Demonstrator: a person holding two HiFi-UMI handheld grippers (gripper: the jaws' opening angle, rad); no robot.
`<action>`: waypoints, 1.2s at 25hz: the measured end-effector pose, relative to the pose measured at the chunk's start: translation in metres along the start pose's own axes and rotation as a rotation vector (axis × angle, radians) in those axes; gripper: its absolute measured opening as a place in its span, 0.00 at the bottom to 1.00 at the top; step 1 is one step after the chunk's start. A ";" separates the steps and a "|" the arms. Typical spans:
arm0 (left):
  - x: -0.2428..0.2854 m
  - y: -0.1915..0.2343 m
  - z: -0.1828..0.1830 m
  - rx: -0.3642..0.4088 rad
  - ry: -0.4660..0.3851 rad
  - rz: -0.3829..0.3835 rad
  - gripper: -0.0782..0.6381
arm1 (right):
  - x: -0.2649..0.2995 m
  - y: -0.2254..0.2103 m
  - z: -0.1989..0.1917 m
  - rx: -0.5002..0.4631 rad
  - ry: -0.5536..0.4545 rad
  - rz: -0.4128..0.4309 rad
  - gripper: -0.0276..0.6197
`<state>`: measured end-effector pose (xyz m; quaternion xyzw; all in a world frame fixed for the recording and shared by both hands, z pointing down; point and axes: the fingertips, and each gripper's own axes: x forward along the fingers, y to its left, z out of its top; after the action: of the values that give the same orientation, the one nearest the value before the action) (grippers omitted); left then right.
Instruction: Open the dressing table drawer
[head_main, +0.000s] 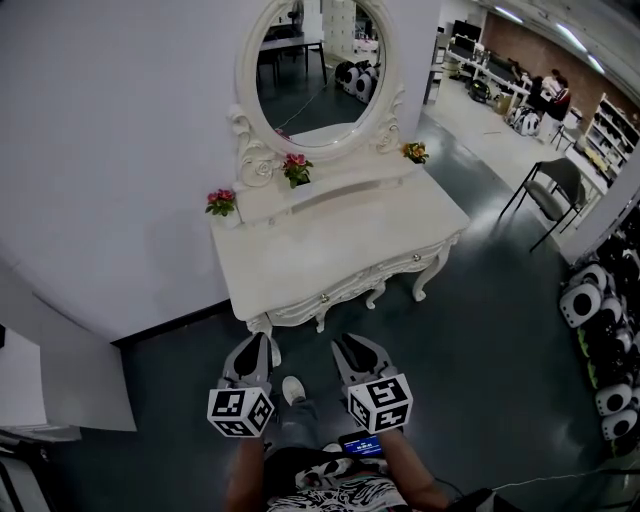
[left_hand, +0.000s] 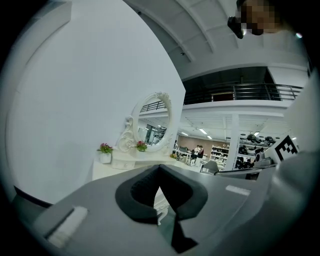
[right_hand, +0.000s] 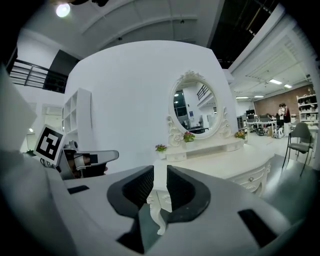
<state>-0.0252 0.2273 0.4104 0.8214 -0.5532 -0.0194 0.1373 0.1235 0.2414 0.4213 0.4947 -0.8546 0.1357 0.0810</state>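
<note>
The white dressing table (head_main: 340, 245) stands against the wall ahead of me. Its drawer front (head_main: 345, 288) with small round knobs looks closed. Both grippers hover low in the head view, short of the table's front edge and touching nothing. My left gripper (head_main: 255, 345) is shut, its dark pads meeting at the tip (left_hand: 159, 167) with nothing between them. My right gripper (head_main: 350, 348) is open with a narrow gap (right_hand: 160, 172); only the table's carved leg shows through it, farther off. The right gripper view shows the drawer front (right_hand: 251, 176) at the right.
An oval mirror (head_main: 318, 70) and three small flower pots (head_main: 221, 202) (head_main: 296, 168) (head_main: 415, 152) sit on the table's back shelf. A grey chair (head_main: 555, 190) stands at the right, black-and-white objects (head_main: 585, 300) line the right edge, and a white cabinet (head_main: 40, 380) is at the left.
</note>
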 end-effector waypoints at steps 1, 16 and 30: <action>0.009 0.006 0.000 -0.002 0.002 0.003 0.11 | 0.011 -0.004 0.001 -0.001 0.003 -0.003 0.17; 0.209 0.173 0.027 -0.001 0.086 0.019 0.11 | 0.267 -0.066 0.043 -0.007 0.110 -0.019 0.20; 0.281 0.219 0.034 -0.034 0.116 -0.011 0.11 | 0.350 -0.089 0.065 -0.013 0.132 -0.043 0.21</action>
<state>-0.1209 -0.1130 0.4654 0.8219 -0.5393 0.0180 0.1827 0.0267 -0.1094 0.4690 0.5023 -0.8374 0.1610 0.1433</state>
